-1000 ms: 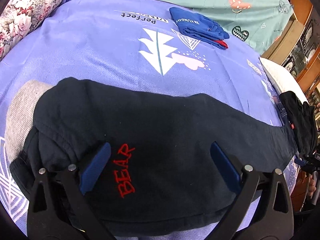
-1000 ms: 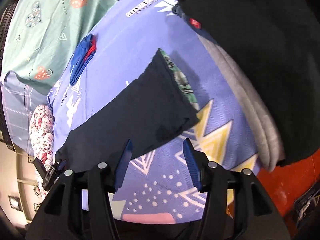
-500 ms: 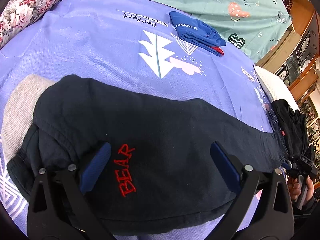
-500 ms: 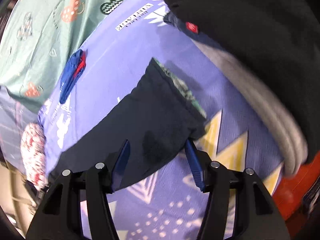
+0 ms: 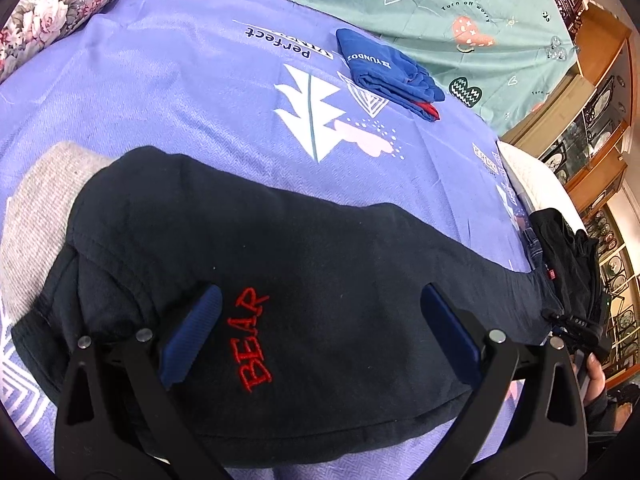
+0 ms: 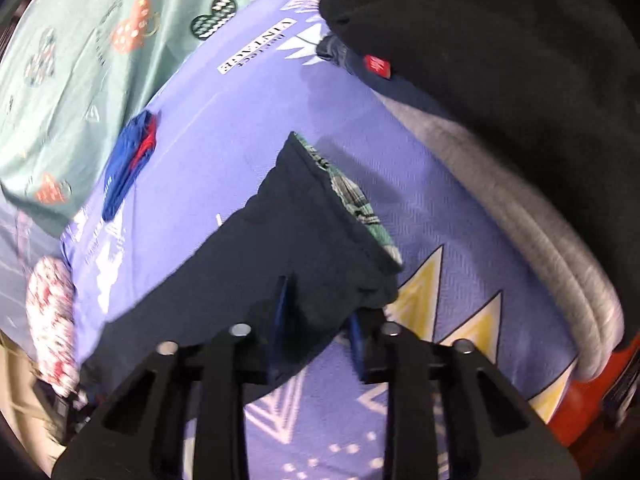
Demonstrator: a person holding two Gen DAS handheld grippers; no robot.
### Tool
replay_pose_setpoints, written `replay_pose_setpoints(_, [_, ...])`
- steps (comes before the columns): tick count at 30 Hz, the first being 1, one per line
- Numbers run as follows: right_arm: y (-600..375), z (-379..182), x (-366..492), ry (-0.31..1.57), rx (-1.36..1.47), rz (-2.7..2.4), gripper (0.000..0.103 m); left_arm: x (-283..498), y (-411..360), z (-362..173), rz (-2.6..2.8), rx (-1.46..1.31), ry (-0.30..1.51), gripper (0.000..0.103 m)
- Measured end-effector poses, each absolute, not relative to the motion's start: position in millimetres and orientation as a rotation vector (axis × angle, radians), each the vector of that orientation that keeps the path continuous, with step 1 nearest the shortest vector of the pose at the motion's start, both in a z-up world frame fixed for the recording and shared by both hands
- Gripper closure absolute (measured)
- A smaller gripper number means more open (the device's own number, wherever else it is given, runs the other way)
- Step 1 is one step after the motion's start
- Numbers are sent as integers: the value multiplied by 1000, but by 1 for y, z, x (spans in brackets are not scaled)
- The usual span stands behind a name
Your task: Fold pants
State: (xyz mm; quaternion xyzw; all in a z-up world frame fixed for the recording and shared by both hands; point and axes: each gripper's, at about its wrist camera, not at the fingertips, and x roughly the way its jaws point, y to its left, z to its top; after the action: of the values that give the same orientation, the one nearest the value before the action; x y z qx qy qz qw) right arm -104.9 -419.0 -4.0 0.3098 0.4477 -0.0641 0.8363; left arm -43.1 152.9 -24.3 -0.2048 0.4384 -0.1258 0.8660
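Dark navy pants (image 5: 320, 272) with red "BEAR" lettering lie flat across the purple bedsheet (image 5: 160, 92). My left gripper (image 5: 320, 332) hovers wide open just over the waist end near the lettering, holding nothing. In the right wrist view the leg end (image 6: 288, 232) with its green plaid lining at the hem lies on the sheet. My right gripper (image 6: 318, 328) has its jaws narrowed around the hem corner, with the cloth between the blue pads.
A folded blue garment (image 5: 388, 72) lies farther back on the sheet. A grey garment (image 5: 36, 208) lies under the waist end. A pile of black and grey clothes (image 6: 500, 80) sits at the bed edge. A floral pillow (image 5: 52, 12) is at the left.
My right gripper moved forward onto the hem corner of the leg and its jaws narrowed around it. My left gripper stayed open over the waist, with only a slight shift of view.
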Motion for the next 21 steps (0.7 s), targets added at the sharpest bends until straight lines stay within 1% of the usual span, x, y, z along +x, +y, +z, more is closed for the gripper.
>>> replay_pose_setpoints(1, [-417, 1, -108, 909, 635, -127, 89, -43, 153, -24, -264, -430, 918, 2])
replay_pose_setpoints(5, [-374, 44, -107, 769, 419, -39, 90, -43, 154, -24, -266, -437, 914, 2])
replay_pose_setpoints(7, [-325, 74, -98, 727, 304, 108, 90, -42, 154, -24, -265, -437, 913, 2])
replay_pose_setpoints(10, [-251, 95, -90, 704, 178, 337, 90, -43, 155, -24, -263, -439, 909, 2])
replay_pose_setpoints(11, [-225, 93, -88, 723, 132, 403, 90, -43, 156, -24, -263, -441, 907, 2])
replay_pose_setpoints(12, [-192, 78, -81, 792, 64, 474, 89, -44, 156, -24, -263, -446, 904, 2])
replay_pose_setpoints(14, [-158, 42, -74, 930, -6, 529, 82, -44, 158, -24, -262, -453, 901, 2])
replay_pose_setpoints(15, [-145, 21, -71, 1014, -44, 549, 68, -44, 158, -24, -261, -455, 900, 2])
replay_pose_setpoints(16, [-137, 8, -76, 1024, -113, 545, 66, -44, 158, -23, -261, -455, 898, 2])
replay_pose_setpoints(17, [-134, 14, -84, 986, -151, 555, 64, -44, 159, -24, -261, -459, 898, 2])
replay_pose_setpoints(18, [-134, 19, -87, 977, -162, 571, 58, -44, 160, -23, -263, -462, 894, 2])
replay_pose_setpoints(20, [-143, 38, -94, 940, -120, 631, 56, -43, 160, -24, -265, -466, 895, 2])
replay_pose_setpoints(21, [-149, 45, -96, 925, -89, 658, 53, -42, 160, -24, -264, -467, 898, 2])
